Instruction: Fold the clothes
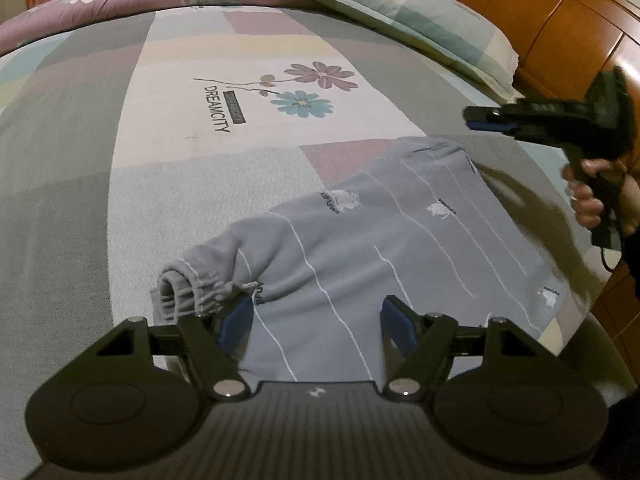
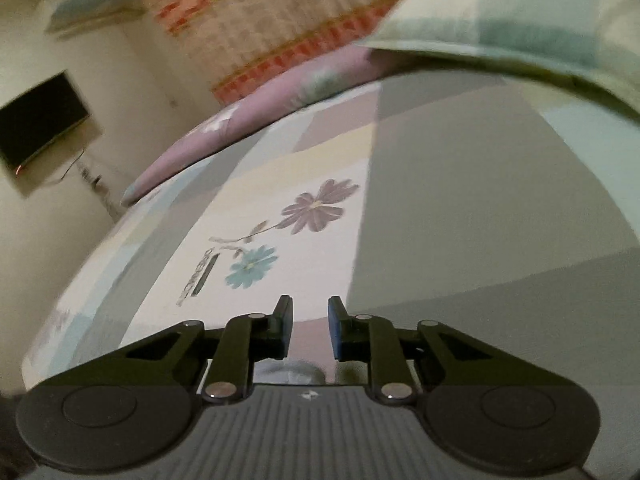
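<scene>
The grey garment (image 1: pixel 360 248), patterned with thin white lines and small white animal prints, lies partly folded on the near right part of the bed sheet (image 1: pixel 120 200), its cuffed sleeve (image 1: pixel 188 284) bunched at the garment's left end. The left gripper (image 1: pixel 316 320) hangs over the garment's near edge with its blue pads (image 1: pixel 236 320) set wide apart; cloth lies below and between them, but the pads do not press on it. To the far right, above the garment's far corner and clear of it, the right gripper (image 1: pixel 480 118) is held in the air by a hand (image 1: pixel 592 196) on its grip. In its own view the right gripper (image 2: pixel 310 328) shows its jaws drawn close with a narrow gap, nothing between them, and the picture is blurred by motion. The sheet carries grey, pink and pale blocks with a purple flower (image 1: pixel 320 76), a blue flower (image 1: pixel 302 104) and the word DREAMCITY (image 1: pixel 218 108). A checked pillow (image 1: pixel 400 16) lies at the far right against a wooden headboard (image 1: pixel 552 12), and a purple quilt (image 1: pixel 140 4) runs along the far side. A dark screen (image 2: pixel 40 116) hangs on the wall at the left.
</scene>
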The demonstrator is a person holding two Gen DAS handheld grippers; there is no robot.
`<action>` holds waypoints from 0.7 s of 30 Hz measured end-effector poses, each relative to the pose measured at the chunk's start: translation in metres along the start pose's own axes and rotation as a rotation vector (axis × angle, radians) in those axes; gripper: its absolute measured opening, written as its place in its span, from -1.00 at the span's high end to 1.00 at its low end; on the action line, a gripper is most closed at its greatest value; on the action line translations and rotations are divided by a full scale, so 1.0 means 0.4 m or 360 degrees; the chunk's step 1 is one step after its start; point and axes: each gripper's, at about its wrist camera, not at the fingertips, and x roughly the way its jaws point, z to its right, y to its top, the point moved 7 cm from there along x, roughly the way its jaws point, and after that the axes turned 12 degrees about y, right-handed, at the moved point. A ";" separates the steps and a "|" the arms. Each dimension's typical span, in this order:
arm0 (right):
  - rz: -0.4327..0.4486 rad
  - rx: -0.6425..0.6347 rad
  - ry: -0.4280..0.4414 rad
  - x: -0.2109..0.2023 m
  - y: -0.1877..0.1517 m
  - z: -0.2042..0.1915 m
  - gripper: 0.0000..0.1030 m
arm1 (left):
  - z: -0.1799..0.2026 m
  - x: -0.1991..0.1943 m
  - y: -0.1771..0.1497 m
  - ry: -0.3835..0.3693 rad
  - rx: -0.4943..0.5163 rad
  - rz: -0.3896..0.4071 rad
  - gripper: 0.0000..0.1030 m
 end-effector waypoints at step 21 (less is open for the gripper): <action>-0.0505 -0.0147 -0.0013 -0.073 -0.253 -0.134 -0.03 | 0.020 -0.053 -0.071 0.0050 -0.0024 -0.0088 -0.46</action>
